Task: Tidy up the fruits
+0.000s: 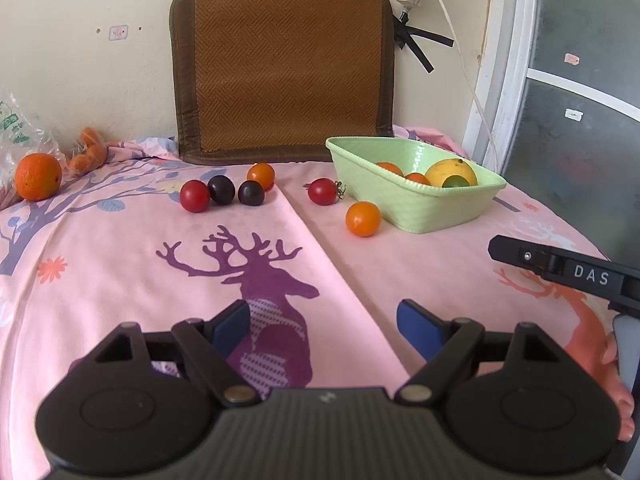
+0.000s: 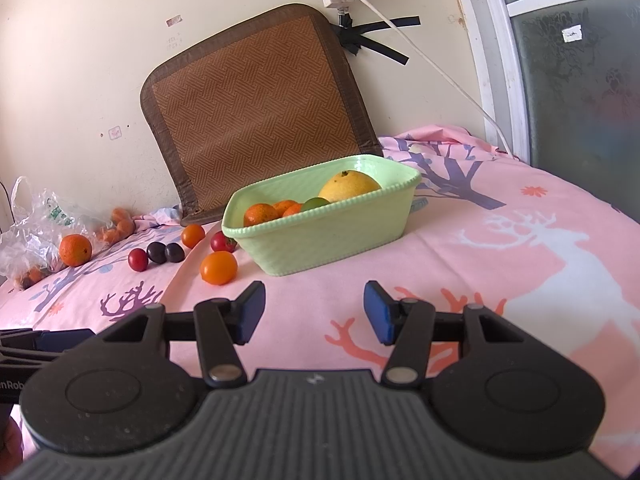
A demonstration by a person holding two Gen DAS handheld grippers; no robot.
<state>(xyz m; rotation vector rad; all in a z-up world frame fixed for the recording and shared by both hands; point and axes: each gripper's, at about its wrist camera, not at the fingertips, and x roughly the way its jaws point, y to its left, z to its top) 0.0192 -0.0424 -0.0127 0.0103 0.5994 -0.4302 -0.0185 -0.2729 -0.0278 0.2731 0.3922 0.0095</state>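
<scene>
Both claws hover low over the pink deer-print cloth, and both are spread wide with nothing between their blue pads. The left claw sits above the purple deer; the right claw faces the near side of the green basket. In the left view the right claw's arm pokes in at the right edge, mostly cut off.

The basket stands at the far right. Inside it a large yellow fruit, a green one half hidden behind the rim, and a few small oranges show; anything lower is blocked by the wall.

Loose fruit lies left of the basket: an orange tomato just beside its near corner, a red tomato with a stem, then a row of another orange tomato, two dark plums and a second red tomato. Far left, a big orange rests against a crumpled plastic bag, whose contents are hard to make out. A woven mat leans on the wall.
</scene>
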